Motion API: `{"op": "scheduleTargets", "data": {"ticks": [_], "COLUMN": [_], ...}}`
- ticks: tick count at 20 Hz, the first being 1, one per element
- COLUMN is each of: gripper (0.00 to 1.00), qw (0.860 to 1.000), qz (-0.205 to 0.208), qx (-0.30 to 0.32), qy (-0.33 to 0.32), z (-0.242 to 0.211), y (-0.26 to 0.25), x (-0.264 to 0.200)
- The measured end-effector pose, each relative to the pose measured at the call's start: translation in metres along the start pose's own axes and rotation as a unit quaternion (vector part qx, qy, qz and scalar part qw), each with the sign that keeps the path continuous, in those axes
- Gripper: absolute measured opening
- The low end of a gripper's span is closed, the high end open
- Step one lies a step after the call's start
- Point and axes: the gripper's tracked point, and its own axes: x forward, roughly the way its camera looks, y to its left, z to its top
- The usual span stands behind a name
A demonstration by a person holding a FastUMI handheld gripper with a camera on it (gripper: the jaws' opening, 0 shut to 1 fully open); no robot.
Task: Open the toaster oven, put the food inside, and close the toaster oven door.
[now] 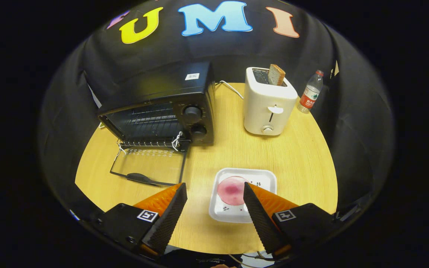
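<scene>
Pink round food [231,190] lying on white square tray [263,175], just ahead of gripper [215,193], fingers wide apart, holding nothing. Black toaster oven [162,108] beyond on wooden bench [304,156], glass door [149,165] already down. Still left: food in, door shut.

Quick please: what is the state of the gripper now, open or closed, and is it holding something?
Gripper: jaws open, holding nothing; the white tray with the pink food lies between and just ahead of them.
</scene>
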Motion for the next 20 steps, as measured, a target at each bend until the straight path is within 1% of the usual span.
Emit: {"op": "scheduleTargets", "data": {"ticks": [5,9,13,15,18,20], "gripper": [0.97,0.99,0.99,0.99,0.99,0.99], "qw": [0.999,0.997,0.994,0.991,0.986,0.982], "qz": [0.014,0.02,0.003,0.004,-0.007,-0.008], "qx": [0.012,0.025,0.032,0.039,0.051,0.063], "qy": [0.032,0.07,0.101,0.125,0.161,0.175], "z": [0.0,-0.011,-0.026,-0.039,-0.059,-0.066], "y": [-0.048,-0.076,-0.102,-0.106,-0.113,-0.114], "x": [0.016,0.033,0.052,0.06,0.073,0.077]}}
